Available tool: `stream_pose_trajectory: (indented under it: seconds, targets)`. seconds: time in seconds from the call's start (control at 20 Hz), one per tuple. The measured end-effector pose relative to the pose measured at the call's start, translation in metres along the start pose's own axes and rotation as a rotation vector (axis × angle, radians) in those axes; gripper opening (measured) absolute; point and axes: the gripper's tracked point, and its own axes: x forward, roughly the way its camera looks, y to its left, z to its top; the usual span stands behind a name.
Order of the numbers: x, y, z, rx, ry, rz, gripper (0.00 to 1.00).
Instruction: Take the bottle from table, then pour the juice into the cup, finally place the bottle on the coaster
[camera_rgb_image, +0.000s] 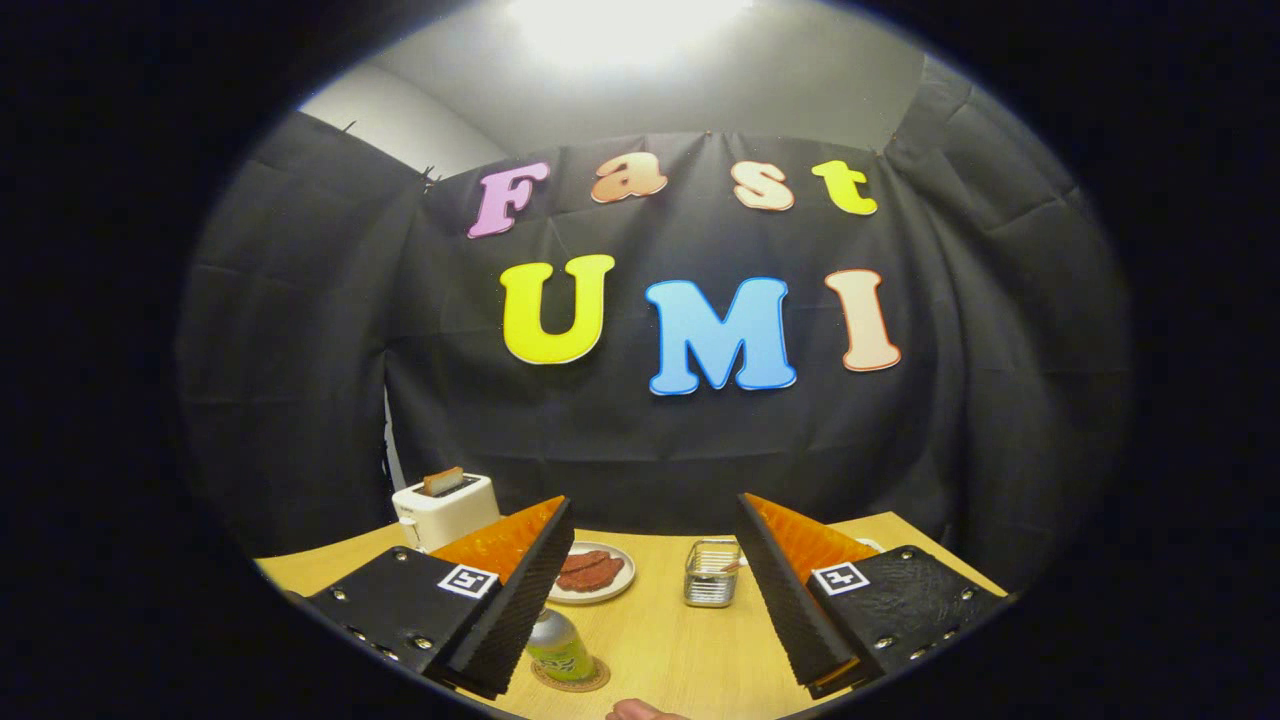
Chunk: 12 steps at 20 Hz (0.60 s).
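Observation:
A small silver bottle with a green label (558, 648) stands upright on a round brown coaster (585, 680) on the wooden table. It sits low beside the base of the left finger, which hides part of it. My gripper (653, 500) is open and raised above the table, with nothing between its fingers. A shiny metal cup (712, 573) stands farther out on the table, below the gap and closer to the right finger.
A white plate with reddish slices of meat (590, 572) lies beyond the bottle. A white toaster with bread in it (445, 508) stands at the back left. A fingertip of a person's hand (640, 711) shows at the table's near edge.

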Motion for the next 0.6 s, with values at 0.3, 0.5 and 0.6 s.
stream_pose_trajectory:
  seconds: [0.3, 0.5, 0.6]
  targets:
    - [-0.02, -0.035, 0.046, -0.01, -0.047, -0.051, 0.98]
    - [-0.023, -0.039, 0.047, -0.029, -0.024, -0.045, 0.99]
    - [-0.026, -0.043, 0.045, -0.038, -0.02, -0.049, 0.99]
